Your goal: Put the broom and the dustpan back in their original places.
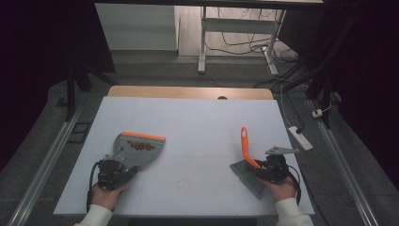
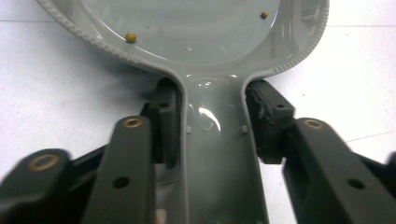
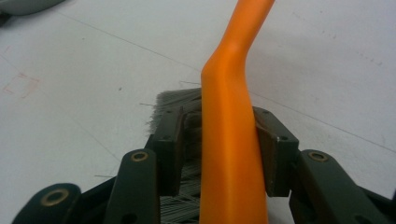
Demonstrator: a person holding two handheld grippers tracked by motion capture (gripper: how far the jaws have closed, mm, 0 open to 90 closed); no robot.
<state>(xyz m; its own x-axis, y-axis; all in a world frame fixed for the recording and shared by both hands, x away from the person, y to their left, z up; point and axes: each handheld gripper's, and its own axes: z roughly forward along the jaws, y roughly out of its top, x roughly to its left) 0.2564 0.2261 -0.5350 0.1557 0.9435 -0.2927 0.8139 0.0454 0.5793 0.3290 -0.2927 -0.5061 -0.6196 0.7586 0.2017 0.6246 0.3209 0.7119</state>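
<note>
A grey dustpan (image 1: 126, 153) with an orange front lip lies flat on the white mat at the left, with several small red bits (image 1: 141, 146) in it. My left gripper (image 1: 121, 165) is at its rear, and in the left gripper view both pads (image 2: 166, 121) sit against the dustpan's (image 2: 187, 32) grey handle. A brush (image 1: 244, 143) with an orange handle and grey bristles lies at the right. My right gripper (image 1: 261, 167) straddles the orange handle (image 3: 231, 140) over the bristles. A gap shows beside its left pad (image 3: 168, 149), so it is open.
The white mat (image 1: 197, 117) covers a wooden table whose far edge (image 1: 188, 92) shows. A white power strip (image 1: 301, 137) lies just off the mat's right side. Table legs and cables (image 1: 235, 44) stand on the floor beyond.
</note>
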